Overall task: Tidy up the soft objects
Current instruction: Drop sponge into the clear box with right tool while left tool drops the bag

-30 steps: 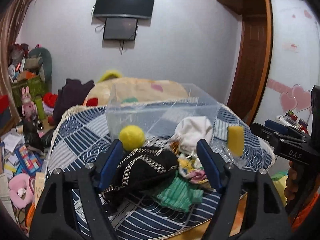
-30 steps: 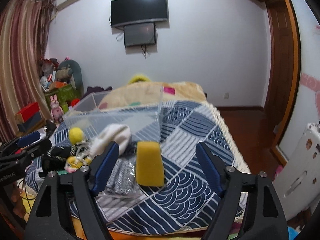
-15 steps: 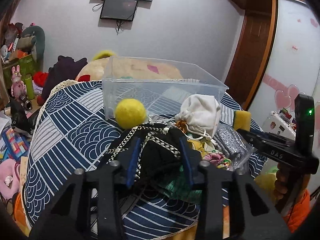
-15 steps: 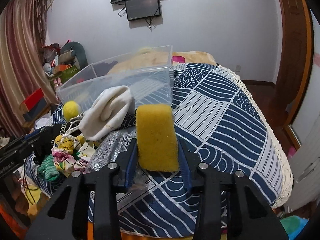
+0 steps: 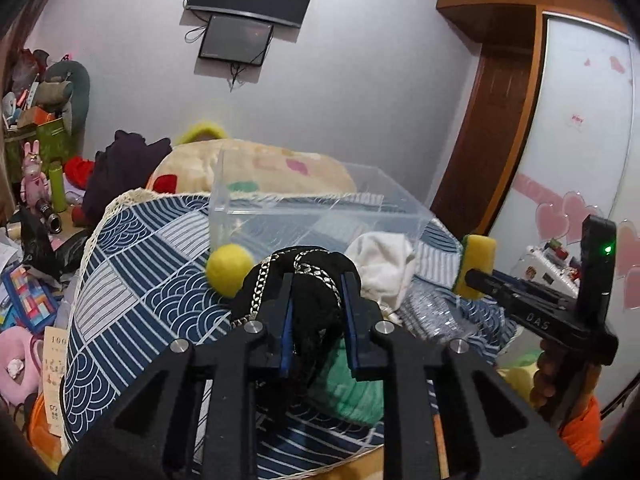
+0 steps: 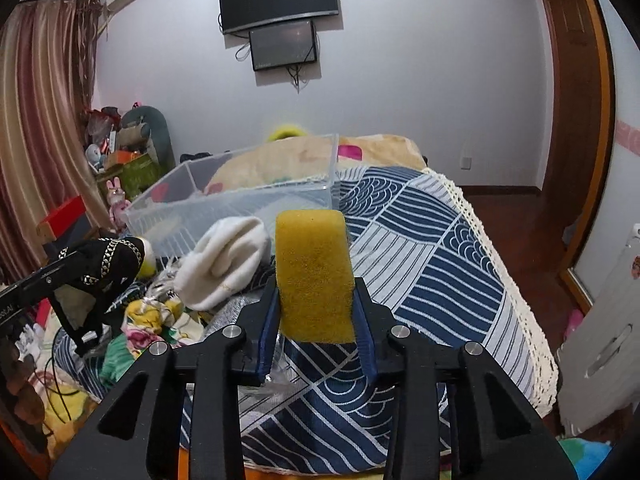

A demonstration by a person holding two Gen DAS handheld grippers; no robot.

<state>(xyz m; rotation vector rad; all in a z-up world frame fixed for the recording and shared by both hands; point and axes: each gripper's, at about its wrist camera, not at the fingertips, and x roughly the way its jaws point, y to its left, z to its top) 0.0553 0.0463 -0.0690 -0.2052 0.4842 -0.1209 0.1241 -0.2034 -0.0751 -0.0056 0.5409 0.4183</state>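
My left gripper (image 5: 316,280) is shut on a black fabric item with silver chains (image 5: 308,276) and holds it lifted above the bed; it also shows in the right wrist view (image 6: 108,264). My right gripper (image 6: 316,284) is shut on a yellow sponge (image 6: 314,272), held upright above the bed; the sponge also shows in the left wrist view (image 5: 476,264). A clear plastic bin (image 5: 320,216) stands just beyond both, and looks empty. A yellow ball (image 5: 230,268), a white cloth pouch (image 6: 224,264) and a green cloth (image 5: 348,384) lie on the bed.
A blue patterned bedspread (image 6: 432,256) covers the bed, with a beige blanket (image 5: 256,168) behind the bin. Floral fabric (image 6: 144,320) and a silver glitter pouch (image 5: 432,312) lie in the pile. Toys and clutter (image 5: 36,200) fill the floor at left. A wardrobe door (image 5: 580,160) stands at right.
Both grippers closed from open: the left onto the black chained item, the right onto the yellow sponge. Both items are now lifted off the bed toward the bin.
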